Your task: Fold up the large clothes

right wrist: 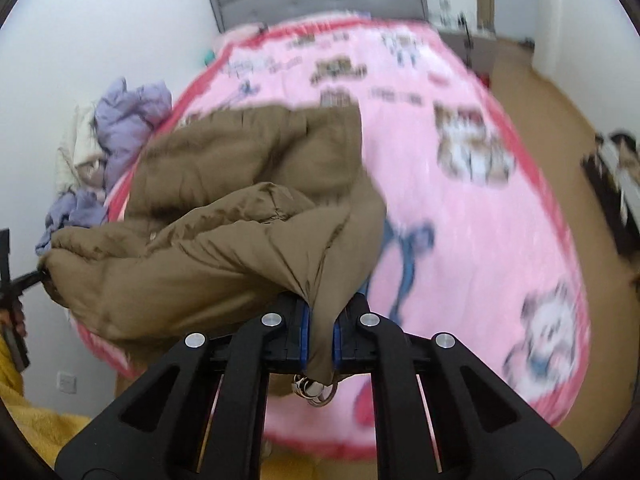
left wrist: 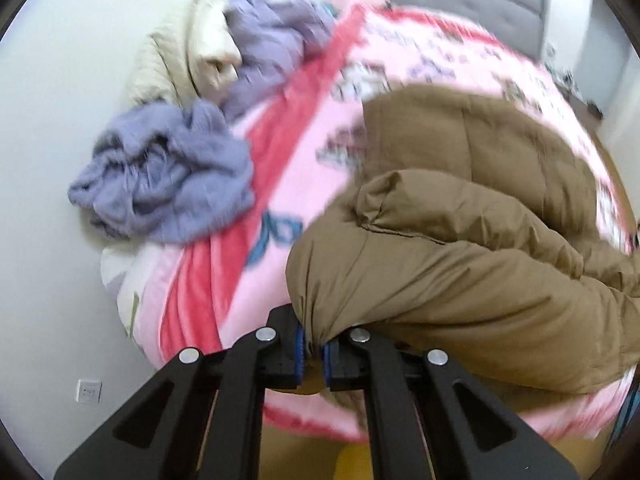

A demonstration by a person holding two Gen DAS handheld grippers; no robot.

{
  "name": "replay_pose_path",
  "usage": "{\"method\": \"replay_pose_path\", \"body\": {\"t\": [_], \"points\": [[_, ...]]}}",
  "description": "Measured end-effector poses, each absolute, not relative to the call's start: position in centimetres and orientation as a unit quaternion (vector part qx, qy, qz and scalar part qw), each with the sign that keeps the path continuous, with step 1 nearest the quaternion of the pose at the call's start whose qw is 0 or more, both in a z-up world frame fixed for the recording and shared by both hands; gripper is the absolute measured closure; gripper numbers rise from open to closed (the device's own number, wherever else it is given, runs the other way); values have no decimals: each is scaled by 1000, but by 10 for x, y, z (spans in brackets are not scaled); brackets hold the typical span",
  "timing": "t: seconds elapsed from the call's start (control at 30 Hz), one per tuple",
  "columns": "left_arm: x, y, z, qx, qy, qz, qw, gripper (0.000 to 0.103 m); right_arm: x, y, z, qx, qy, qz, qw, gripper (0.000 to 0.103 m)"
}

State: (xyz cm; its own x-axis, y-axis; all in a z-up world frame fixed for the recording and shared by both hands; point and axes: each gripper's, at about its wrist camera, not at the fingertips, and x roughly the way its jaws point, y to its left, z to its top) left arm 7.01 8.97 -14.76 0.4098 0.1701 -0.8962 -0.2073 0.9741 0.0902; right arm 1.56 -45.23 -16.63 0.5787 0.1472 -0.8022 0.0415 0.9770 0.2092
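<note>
Jacket: brown padded coat [right wrist: 248,200] lies bunched on the near left part of the pink blanket [right wrist: 460,240].
Left gripper [left wrist: 315,354]: clamped on a near edge corner.
Right gripper [right wrist: 320,336]: pinching the hem by metal rings [right wrist: 314,392].
Handling: likely bulky, soft, slippery shell; grip seams and corners.

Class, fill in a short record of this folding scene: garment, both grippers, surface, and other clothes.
garment: brown padded coat, bunched, partly lifted
left gripper: shut on coat edge
right gripper: shut on coat edge; metal rings hang below
surface: pink blanket on bed
other clothes: purple knit and cream garment by the wall
</note>
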Motion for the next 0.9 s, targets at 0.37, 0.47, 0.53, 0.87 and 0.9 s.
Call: {"method": "replay_pose_path", "body": {"t": [0.37, 0.47, 0.53, 0.87, 0.9], "points": [[254, 95, -115, -71, 511, 80, 853, 97, 167, -451, -115, 106, 430, -27, 896, 95], [313, 94, -119, -81, 524, 57, 846, 97, 217, -455, -114, 123, 434, -44, 891, 95], [347, 89, -124, -72, 540, 49, 837, 97, 246, -458, -118, 128, 435, -47, 890, 95], [502, 60, -214, -32, 646, 51, 761, 93, 421, -473, -203, 109, 521, -39, 846, 94], [515, 58, -226, -36, 654, 55, 754, 93, 440, -470, -216, 87, 531, -39, 842, 93]]}}
